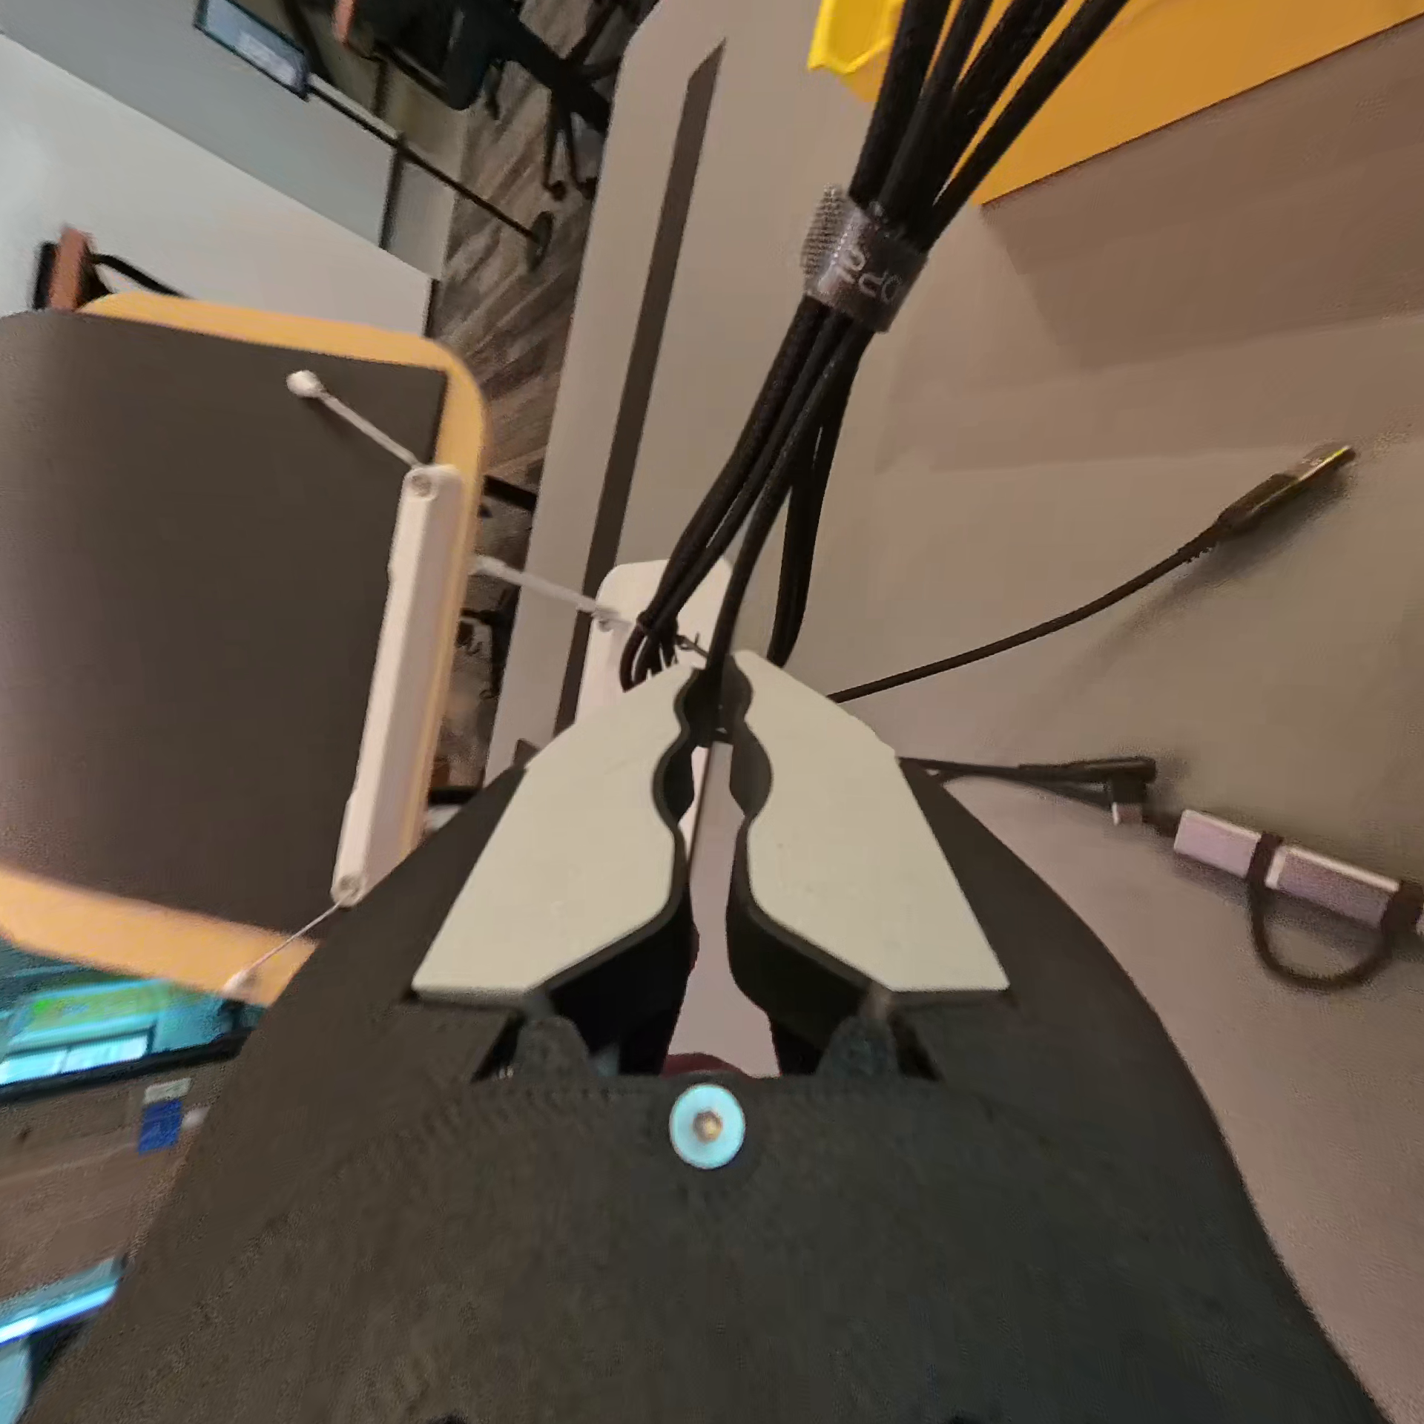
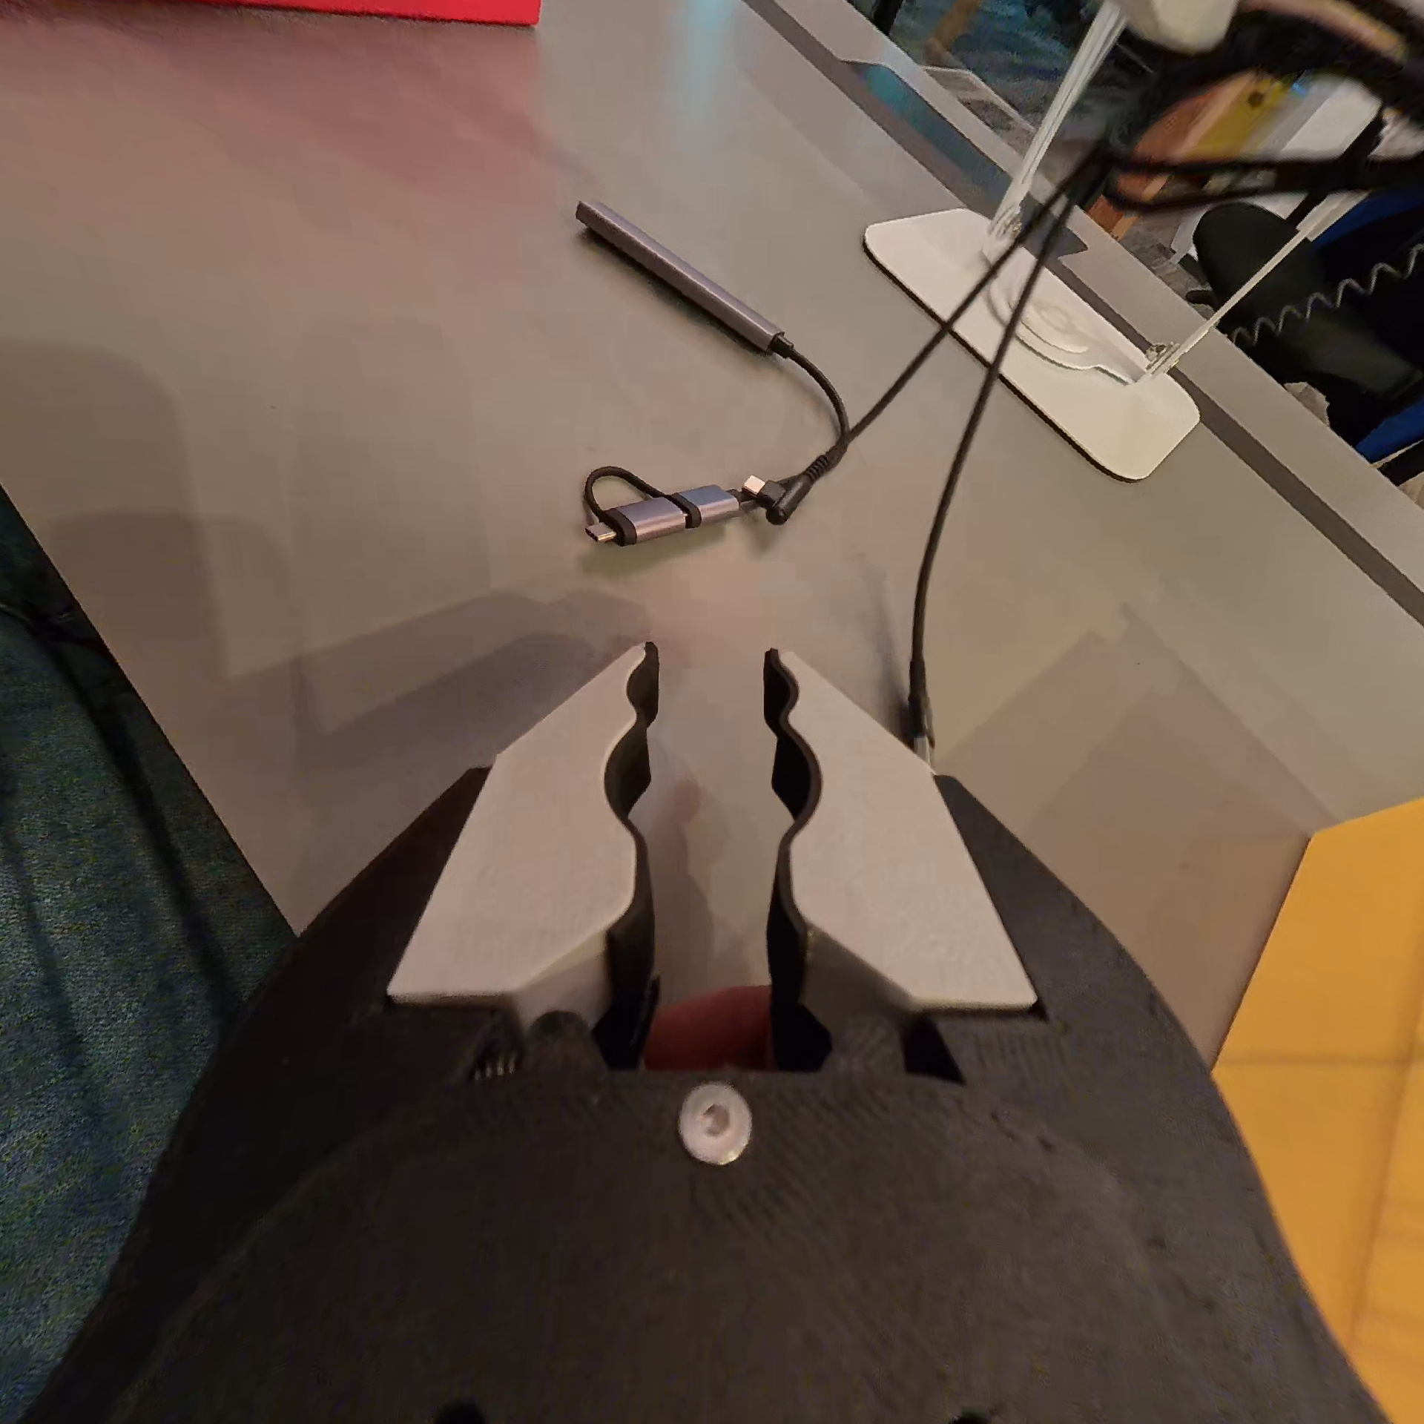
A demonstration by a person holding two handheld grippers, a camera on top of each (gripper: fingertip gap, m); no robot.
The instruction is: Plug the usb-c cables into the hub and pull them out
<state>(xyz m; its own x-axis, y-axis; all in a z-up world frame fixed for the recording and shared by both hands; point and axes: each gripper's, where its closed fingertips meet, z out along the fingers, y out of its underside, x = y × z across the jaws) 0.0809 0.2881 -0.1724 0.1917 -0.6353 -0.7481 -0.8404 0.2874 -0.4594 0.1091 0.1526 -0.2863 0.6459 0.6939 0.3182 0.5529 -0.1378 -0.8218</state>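
grey table (image 2: 385,347) — hub (image 2: 682,277), cables (image 2: 944,524)

Looks like an open office or lab workspace: a big grey desk (image 2: 385,347) with a dark cable slot, black rolling office chairs (image 1: 478,46) on patterned carpet (image 1: 501,254) behind it, a lit monitor (image 1: 92,1032) off to one side, and a white stand base (image 2: 1063,362) sitting on the desk edge.
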